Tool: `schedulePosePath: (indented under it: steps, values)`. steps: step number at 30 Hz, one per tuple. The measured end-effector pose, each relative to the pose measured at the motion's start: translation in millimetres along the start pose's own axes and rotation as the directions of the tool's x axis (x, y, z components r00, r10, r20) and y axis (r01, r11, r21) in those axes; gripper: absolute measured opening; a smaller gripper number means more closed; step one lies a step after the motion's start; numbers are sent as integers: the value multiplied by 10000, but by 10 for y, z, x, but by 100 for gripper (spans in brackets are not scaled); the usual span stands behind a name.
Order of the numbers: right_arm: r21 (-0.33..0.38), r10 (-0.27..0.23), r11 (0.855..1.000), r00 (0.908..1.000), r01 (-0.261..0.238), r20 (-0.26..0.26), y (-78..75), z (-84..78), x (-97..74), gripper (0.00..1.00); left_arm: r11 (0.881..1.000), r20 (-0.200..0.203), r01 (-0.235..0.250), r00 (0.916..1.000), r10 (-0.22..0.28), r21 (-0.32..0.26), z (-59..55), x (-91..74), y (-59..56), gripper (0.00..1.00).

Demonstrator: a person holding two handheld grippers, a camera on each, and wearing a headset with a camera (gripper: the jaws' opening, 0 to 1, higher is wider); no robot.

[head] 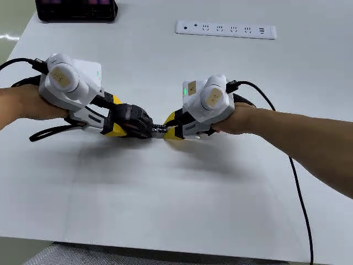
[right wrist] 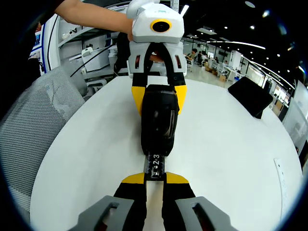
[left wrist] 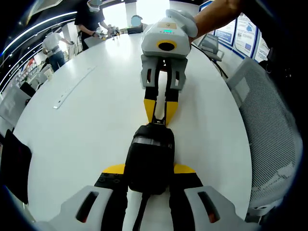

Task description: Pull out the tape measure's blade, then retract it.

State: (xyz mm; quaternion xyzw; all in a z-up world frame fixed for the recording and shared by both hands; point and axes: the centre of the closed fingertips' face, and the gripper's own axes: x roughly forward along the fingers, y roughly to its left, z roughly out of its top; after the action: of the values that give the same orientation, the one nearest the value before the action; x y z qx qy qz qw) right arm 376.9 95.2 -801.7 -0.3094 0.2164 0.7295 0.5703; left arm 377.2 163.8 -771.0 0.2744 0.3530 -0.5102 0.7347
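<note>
A black tape measure (head: 134, 120) lies on the white table (head: 165, 204) between my two grippers. My left gripper (head: 118, 116) is shut on its case, which sits between the yellow pads in the left gripper view (left wrist: 150, 159). A short length of blade (right wrist: 155, 166) with printed numbers sticks out of the case (right wrist: 160, 120). My right gripper (right wrist: 155, 179) is shut on that blade near its tip. In the head view the right gripper (head: 171, 126) faces the left one, with only a small gap between them. The right gripper's yellow fingers (left wrist: 150, 108) meet at the case's mouth.
A white power strip (head: 225, 29) lies at the far side of the table, and a black device (head: 76, 9) sits at the far left corner. A black cable (head: 300, 187) trails off the right gripper. A grey mesh chair (left wrist: 269, 120) stands beside the table.
</note>
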Motion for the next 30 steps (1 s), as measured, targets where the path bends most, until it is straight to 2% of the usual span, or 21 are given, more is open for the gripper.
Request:
schedulePosePath:
  steps: [30]
  values:
    - [199, -134, 9997, 9996, 139, -243, 68, -320, -338, 8, 9999, -73, -63, 10000, 62, -86, 16, 20, -8, 27]
